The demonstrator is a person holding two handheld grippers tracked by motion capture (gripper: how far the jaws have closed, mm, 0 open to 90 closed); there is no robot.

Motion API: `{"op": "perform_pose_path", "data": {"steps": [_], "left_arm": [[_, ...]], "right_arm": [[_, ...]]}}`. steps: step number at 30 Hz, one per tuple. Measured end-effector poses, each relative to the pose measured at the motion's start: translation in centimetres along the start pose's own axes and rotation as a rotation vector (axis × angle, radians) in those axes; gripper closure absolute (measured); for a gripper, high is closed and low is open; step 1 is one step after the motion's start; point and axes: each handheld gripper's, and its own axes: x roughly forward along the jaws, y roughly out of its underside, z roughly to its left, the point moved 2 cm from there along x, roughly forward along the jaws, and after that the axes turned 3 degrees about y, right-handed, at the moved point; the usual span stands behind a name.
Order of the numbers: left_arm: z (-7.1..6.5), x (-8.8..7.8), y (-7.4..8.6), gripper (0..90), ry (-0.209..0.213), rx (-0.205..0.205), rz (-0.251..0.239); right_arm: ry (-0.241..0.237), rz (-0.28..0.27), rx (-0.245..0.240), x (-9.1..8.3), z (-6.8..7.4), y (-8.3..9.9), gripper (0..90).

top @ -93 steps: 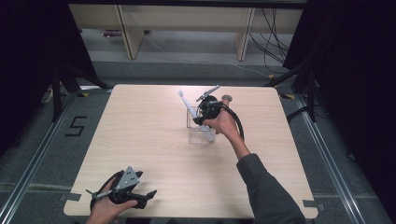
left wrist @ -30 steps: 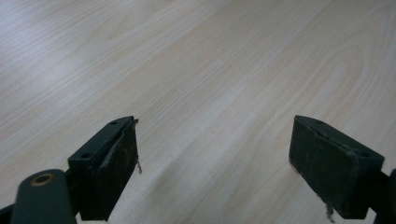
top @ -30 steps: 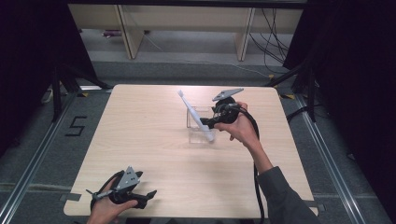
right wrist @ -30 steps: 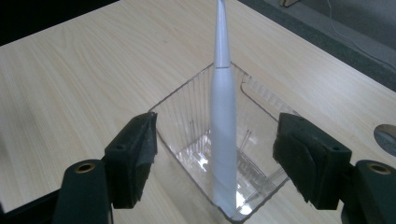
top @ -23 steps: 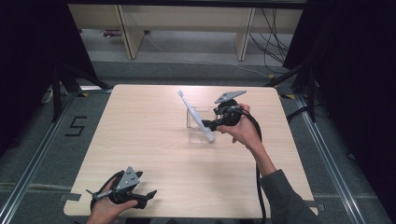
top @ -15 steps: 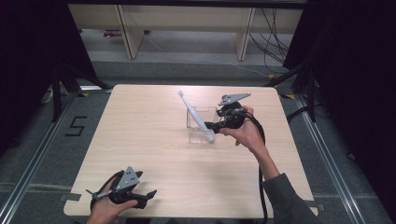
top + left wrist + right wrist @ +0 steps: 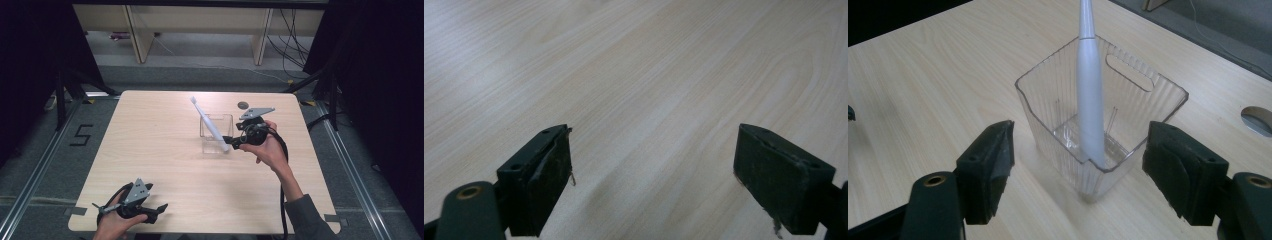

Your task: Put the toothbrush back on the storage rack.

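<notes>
On the pale wooden bench (image 7: 165,150) in the high view, a clear ribbed plastic box (image 7: 216,133) stands a little past the middle, towards one o'clock, and a white toothbrush (image 7: 210,125) rests in it, its lower end down in the box and its head slanting up and out towards eleven o'clock. Right hand-held gripper (image 7: 231,142) lies just at three o'clock of the box, held low in the person's right hand (image 7: 267,150), with its jaws pointing at the box and parted, nothing between them; they have just been opening. A small dark round hole (image 7: 243,105) sits in the bench at twelve o'clock of that hand. Left hand-held gripper (image 7: 159,208) rests at the near edge, around seven o'clock of the bench, well apart from the box, in the person's left hand (image 7: 117,225). Along the left gripper view, its two black jaws stand wide apart over bare wood grain, gripping nothing. Along the right gripper view, the jaws stand wide on either side of the near corner of the box (image 7: 1100,120), apart from its walls, and the toothbrush (image 7: 1089,90) stands nearly upright inside, its foot on the floor of the box against the near wall; the round hole (image 7: 1259,119) shows at three o'clock.
</notes>
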Motion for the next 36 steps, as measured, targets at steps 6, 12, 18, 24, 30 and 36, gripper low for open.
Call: {"op": "perform_pose_path", "data": {"steps": [6,12,18,24,30,36], "left_arm": [[-0.1,0.1,0.0,15.0,-0.002,-0.007,-0.008],[-0.1,0.1,0.0,15.0,0.002,-0.009,-0.018],[-0.2,0.1,0.0,15.0,0.005,-0.007,-0.015],[-0.1,0.1,0.0,15.0,0.001,-0.006,-0.013],[-0.2,0.0,0.0,15.0,0.008,-0.004,-0.017],[-0.2,0.0,0.0,15.0,0.005,-0.004,-0.017]], "right_arm": [[-0.003,-0.014,0.011,-0.2,0.3,0.4,27.9],[-0.004,-0.019,0.015,-0.4,0.3,1.0,24.5],[0.015,-0.011,0.020,-0.2,0.3,1.6,21.7],[0.010,0.007,0.018,-0.5,0.6,2.1,21.0],[0.015,0.008,0.044,-0.9,0.7,2.6,19.7],[0.017,-0.021,0.042,-1.2,0.6,3.5,18.9]]}}
